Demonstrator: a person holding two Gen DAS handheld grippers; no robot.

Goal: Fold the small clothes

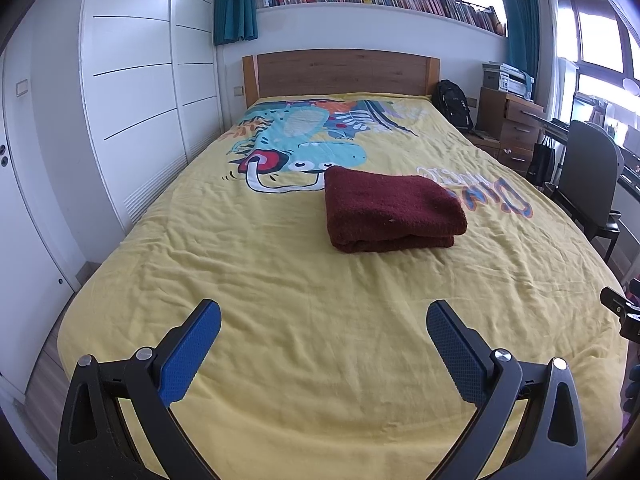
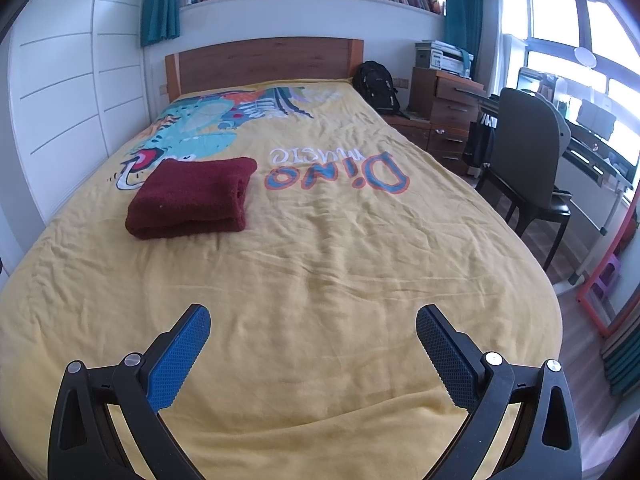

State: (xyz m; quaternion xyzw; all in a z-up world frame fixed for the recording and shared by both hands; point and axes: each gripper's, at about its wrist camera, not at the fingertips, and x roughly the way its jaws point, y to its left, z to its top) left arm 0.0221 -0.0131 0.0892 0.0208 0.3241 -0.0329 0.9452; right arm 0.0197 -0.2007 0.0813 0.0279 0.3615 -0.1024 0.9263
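Observation:
A dark red fuzzy garment [image 1: 392,210] lies folded into a neat rectangle on the yellow dinosaur bedspread [image 1: 280,280], near the middle of the bed. It also shows in the right wrist view [image 2: 192,198], left of centre. My left gripper [image 1: 324,320] is open and empty, held above the near part of the bed, well short of the garment. My right gripper [image 2: 313,322] is open and empty too, over the near part of the bed [image 2: 340,260], to the right of the garment.
White wardrobe doors [image 1: 132,92] line the left side. A wooden headboard [image 1: 340,70] stands at the far end. A black backpack [image 2: 376,84], a wooden drawer unit [image 2: 448,116] and a dark chair [image 2: 528,168] stand right of the bed.

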